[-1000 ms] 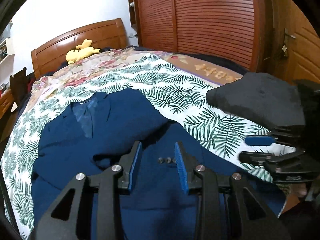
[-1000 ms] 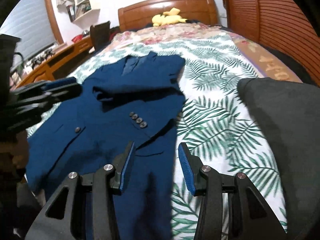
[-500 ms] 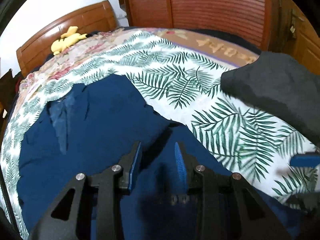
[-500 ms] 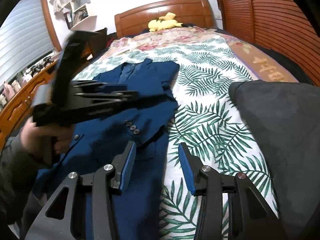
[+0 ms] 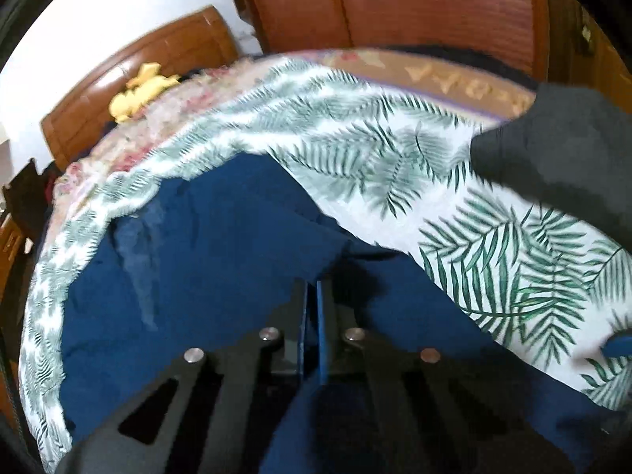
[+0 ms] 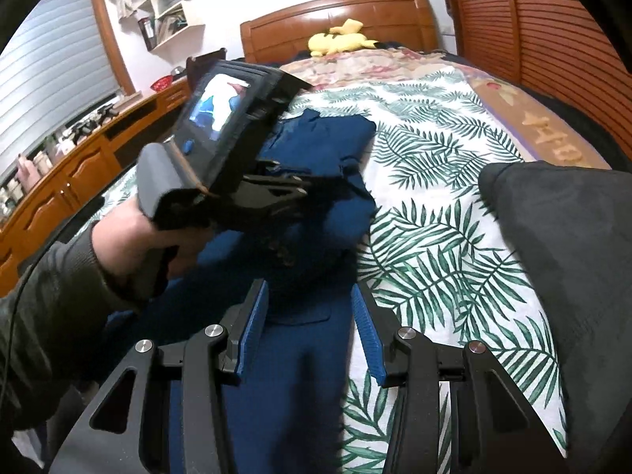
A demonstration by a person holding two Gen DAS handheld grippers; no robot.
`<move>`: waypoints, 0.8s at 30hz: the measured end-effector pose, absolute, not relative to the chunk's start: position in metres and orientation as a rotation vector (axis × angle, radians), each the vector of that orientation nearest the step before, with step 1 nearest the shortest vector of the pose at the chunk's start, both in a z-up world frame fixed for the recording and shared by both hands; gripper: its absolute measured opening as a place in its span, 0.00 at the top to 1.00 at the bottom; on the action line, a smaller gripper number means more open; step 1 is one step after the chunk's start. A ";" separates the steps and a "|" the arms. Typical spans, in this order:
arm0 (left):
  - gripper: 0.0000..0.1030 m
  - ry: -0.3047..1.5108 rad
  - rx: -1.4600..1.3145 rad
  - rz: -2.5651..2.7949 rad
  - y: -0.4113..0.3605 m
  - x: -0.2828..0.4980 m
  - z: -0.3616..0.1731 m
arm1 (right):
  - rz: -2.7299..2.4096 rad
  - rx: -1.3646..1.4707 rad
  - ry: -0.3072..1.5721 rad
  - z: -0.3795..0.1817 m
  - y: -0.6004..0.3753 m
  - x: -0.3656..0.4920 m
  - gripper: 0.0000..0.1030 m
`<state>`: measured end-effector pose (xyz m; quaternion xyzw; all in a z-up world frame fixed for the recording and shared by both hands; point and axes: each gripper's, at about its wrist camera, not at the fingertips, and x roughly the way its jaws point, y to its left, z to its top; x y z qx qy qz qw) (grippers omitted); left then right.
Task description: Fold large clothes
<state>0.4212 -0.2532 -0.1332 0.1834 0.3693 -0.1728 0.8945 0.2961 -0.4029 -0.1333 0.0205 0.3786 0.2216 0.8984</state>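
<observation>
A navy blue suit jacket (image 5: 205,260) lies flat on a palm-leaf bedspread (image 5: 375,166); it also shows in the right wrist view (image 6: 328,146). My left gripper (image 5: 311,296) is down on the jacket's folded sleeve with its blue pads almost together, shut on the fabric. In the right wrist view the left gripper (image 6: 312,193) reaches in from the left over the jacket's middle. My right gripper (image 6: 310,316) is open and empty, above the jacket's lower edge (image 6: 300,375).
A dark grey garment (image 6: 568,237) lies on the bed's right side, also in the left wrist view (image 5: 561,146). A yellow plush toy (image 6: 339,41) sits by the wooden headboard (image 6: 335,15). A wooden dresser (image 6: 79,166) stands left, slatted wardrobe doors (image 6: 545,31) right.
My left gripper has moved forward and down onto the jacket and its jaws have closed on the sleeve fabric. My right gripper has stayed open and nearly still.
</observation>
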 end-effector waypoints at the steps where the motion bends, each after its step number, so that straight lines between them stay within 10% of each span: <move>1: 1.00 0.742 0.365 -0.348 -0.244 0.415 -0.122 | 0.457 0.037 0.786 -0.134 -0.401 0.297 0.58; 16: 1.00 0.616 0.240 -0.246 -0.121 0.312 -0.036 | 0.464 0.038 0.749 -0.122 -0.363 0.304 0.68; 22: 0.77 0.685 0.212 -0.325 -0.138 0.329 -0.054 | 0.407 0.043 0.728 -0.116 -0.380 0.305 0.68; 24: 0.75 0.703 0.234 -0.340 -0.154 0.341 -0.065 | 0.380 0.045 0.723 -0.115 -0.388 0.305 0.54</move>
